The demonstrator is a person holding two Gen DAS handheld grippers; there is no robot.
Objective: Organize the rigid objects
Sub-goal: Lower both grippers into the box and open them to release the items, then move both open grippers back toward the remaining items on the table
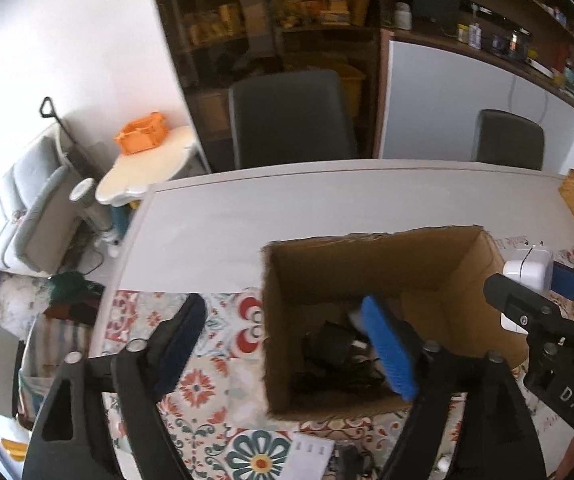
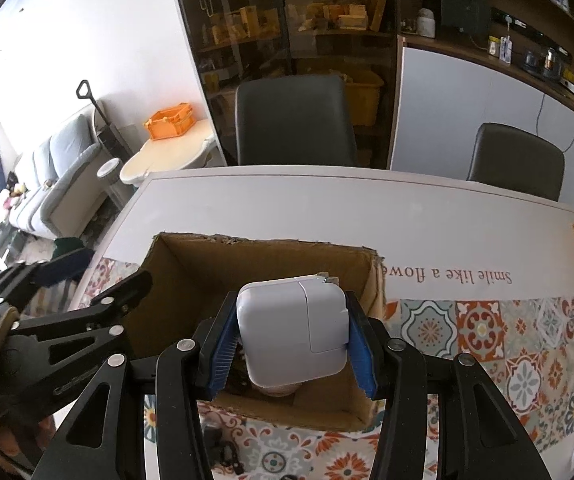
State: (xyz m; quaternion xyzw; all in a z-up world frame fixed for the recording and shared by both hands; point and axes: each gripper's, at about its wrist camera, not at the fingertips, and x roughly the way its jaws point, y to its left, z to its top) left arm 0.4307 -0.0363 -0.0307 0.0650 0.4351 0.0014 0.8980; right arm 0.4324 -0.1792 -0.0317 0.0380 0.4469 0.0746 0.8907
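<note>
Over the open cardboard box (image 2: 255,276), which stands on the patterned tablecloth (image 2: 487,332) toward the near edge of the white table (image 2: 327,208), the right gripper (image 2: 292,344) is clenched on a white power adapter (image 2: 292,332), its blue pads pressing the adapter's two flat sides. The adapter hangs above the box's mouth, near the right-hand wall. Beside it, the left gripper (image 1: 287,344) stands spread wide with nothing between its jaws; one finger is over the tablecloth outside the box's left wall and the other reaches over the box's interior. Dark cables and a black adapter (image 1: 339,348) already lie on the box floor.

The main risk, I judge, is the release: the adapter's smooth shell is pinched only at mid-body, so a tilt could let it slip early and strike the box rim or land on the table. Let go too close to the right wall, it could catch on the torn cardboard edge. The two grippers are near each other, and a careless pull-back could knock them together or nudge the light box along the cloth.
</note>
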